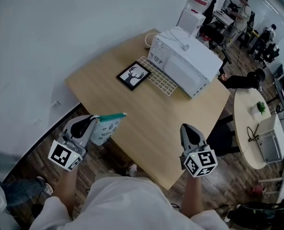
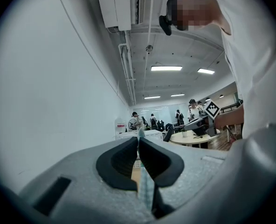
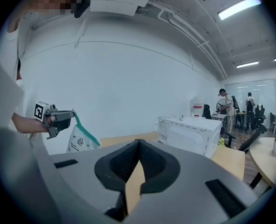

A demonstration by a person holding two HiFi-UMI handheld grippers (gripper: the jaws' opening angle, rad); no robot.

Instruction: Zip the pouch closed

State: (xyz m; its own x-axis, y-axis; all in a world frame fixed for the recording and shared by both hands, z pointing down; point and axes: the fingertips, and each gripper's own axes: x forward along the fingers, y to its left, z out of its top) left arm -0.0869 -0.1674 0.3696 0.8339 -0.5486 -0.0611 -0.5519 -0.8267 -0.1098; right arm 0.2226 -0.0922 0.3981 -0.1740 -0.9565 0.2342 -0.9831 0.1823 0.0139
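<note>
The pouch (image 1: 106, 127), white with small print and a teal zip band along its top, hangs in the air at the lower left of the head view, just off the near-left edge of the counter (image 1: 147, 128). The left claw (image 1: 95, 120) is clamped on the pouch's top corner, and the thin teal edge shows pinched between its pads. It looks light, soft and floppy, probably slick film, so it should be held by the stiffer zip band, with the far end pinched to keep the band taut. It looks fairly flat, and its contents cannot be seen. The right claw (image 1: 186, 127), at lower centre-right, is closed on nothing, well apart from the pouch.
</note>
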